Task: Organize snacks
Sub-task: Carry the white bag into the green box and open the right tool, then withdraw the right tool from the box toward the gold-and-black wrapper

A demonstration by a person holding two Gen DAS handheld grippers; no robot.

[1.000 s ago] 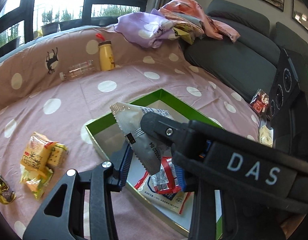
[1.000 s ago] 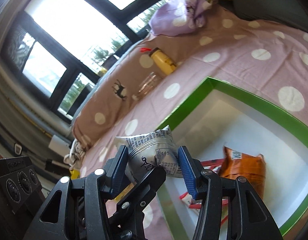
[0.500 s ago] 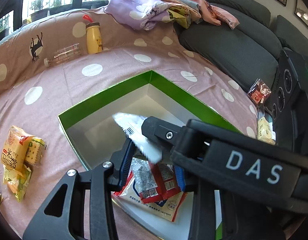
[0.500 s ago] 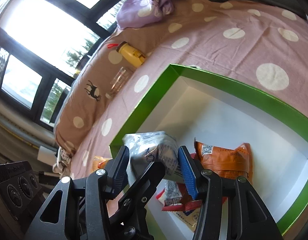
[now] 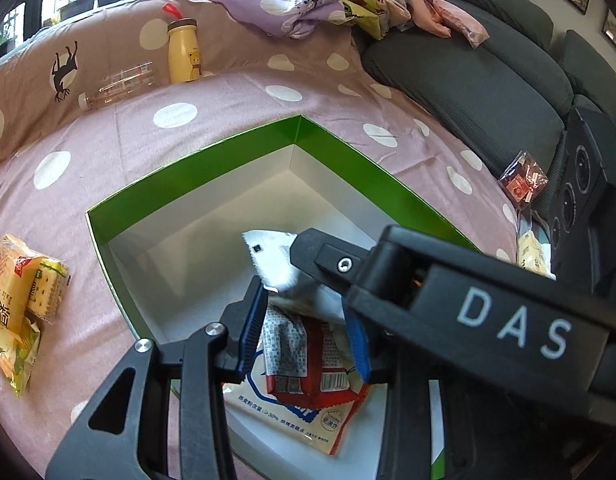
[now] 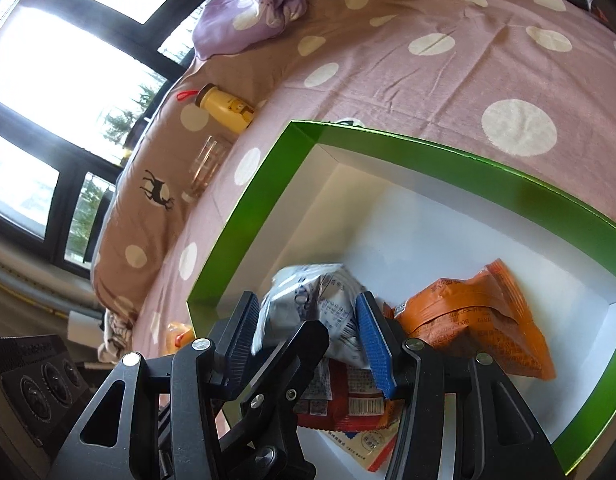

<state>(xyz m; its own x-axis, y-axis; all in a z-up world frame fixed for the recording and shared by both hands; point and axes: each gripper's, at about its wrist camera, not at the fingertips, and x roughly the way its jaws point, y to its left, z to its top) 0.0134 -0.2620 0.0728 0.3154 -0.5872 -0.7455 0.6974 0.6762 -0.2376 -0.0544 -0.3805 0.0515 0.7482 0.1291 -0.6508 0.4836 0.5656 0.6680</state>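
A green box (image 5: 196, 176) with a white inside lies on the polka-dot pink sheet. Both grippers are over it, the right one crossing in front of the left. A silver-white snack packet (image 5: 276, 268) sits between the blue pads of both; it also shows in the right wrist view (image 6: 320, 300). My right gripper (image 6: 308, 340) is shut on it. My left gripper (image 5: 304, 340) frames it, and I cannot tell whether it grips. Below lie a red packet (image 5: 308, 364), a white packet (image 5: 300, 420) and an orange packet (image 6: 472, 320). Yellow cracker packets (image 5: 20, 292) lie left of the box.
A yellow bottle (image 5: 184, 54) and a clear bottle (image 5: 120, 84) lie against the back cushion. Purple and pink cloths (image 5: 308, 4) are heaped at the back. A grey sofa (image 5: 488, 92) is at right, with a small red packet (image 5: 522, 178) beside it.
Both grippers have moved with the silver packet from above the box's near edge down into the box. The packet now sits low over the red packet.
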